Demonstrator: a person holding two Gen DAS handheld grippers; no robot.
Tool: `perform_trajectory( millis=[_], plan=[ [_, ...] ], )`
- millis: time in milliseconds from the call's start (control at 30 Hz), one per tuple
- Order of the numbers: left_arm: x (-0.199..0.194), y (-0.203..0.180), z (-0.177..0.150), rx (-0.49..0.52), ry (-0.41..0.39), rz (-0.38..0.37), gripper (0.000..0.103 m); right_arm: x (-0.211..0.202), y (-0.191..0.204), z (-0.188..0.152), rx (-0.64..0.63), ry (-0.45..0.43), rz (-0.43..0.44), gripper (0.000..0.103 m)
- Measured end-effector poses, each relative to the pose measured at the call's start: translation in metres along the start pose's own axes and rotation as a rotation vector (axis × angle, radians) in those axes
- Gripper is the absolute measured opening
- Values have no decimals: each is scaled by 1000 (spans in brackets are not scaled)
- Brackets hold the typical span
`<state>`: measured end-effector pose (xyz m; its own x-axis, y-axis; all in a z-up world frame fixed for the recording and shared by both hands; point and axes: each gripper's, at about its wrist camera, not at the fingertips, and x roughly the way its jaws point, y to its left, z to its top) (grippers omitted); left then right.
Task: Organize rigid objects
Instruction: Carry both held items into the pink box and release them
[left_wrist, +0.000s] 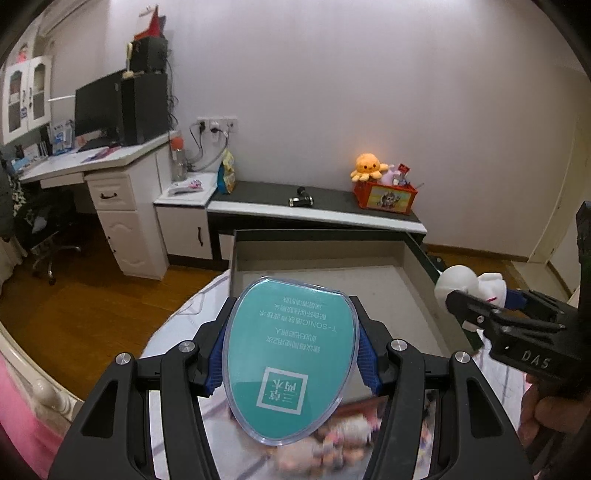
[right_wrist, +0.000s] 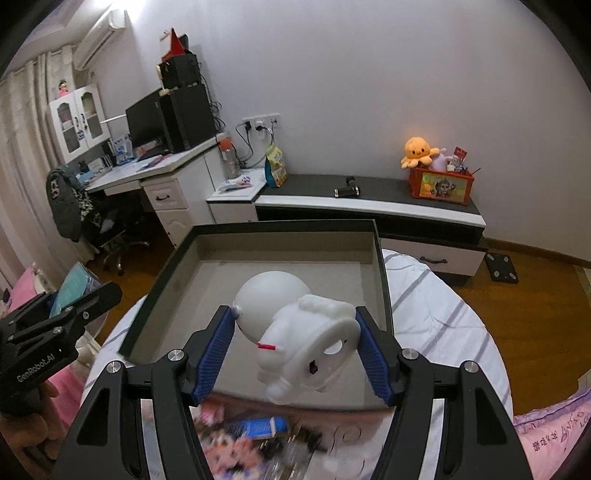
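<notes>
My left gripper (left_wrist: 291, 332) is shut on a teal oval case (left_wrist: 290, 354) with a clear rim and white print, held above the near edge of an open grey box (left_wrist: 325, 254). My right gripper (right_wrist: 295, 332) is shut on a white plastic astronaut-like figure (right_wrist: 295, 332), held over the near part of the same box (right_wrist: 280, 251). The right gripper with the figure (left_wrist: 469, 284) also shows at the right of the left wrist view. The left gripper (right_wrist: 70, 306) shows at the left of the right wrist view. The box interior looks bare.
The box rests on a white striped quilt (right_wrist: 436, 317). Blurred small items (right_wrist: 258, 428) lie below the grippers. A low dark cabinet (left_wrist: 317, 206) by the wall carries a red toy bin (left_wrist: 384, 195) and a dumbbell (left_wrist: 301, 199). A desk (left_wrist: 96, 162) stands left.
</notes>
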<state>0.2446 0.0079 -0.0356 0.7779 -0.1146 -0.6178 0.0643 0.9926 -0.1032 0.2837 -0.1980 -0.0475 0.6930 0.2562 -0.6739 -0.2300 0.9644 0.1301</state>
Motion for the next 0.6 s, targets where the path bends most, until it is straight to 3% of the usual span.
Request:
perform_trajectory(
  millis=[233,400,433,533,600],
  plan=[
    [57,-5,11,14,89,1,58,47,-5,3,1,83,-19,67],
    [96,-7,8,32,201,2,58,70,-6,0,-12,148,-33,67],
    [104,-7,7,37,230,8,61,74,-6,-1,-15,162,-35,67],
    [118,-5,1,28,303,8,86,82,-7,-4,-15,203,-50,68],
    [113,-7,2,28,291,-2,88,83,-9,-6,-4,209,-48,75]
  ],
)
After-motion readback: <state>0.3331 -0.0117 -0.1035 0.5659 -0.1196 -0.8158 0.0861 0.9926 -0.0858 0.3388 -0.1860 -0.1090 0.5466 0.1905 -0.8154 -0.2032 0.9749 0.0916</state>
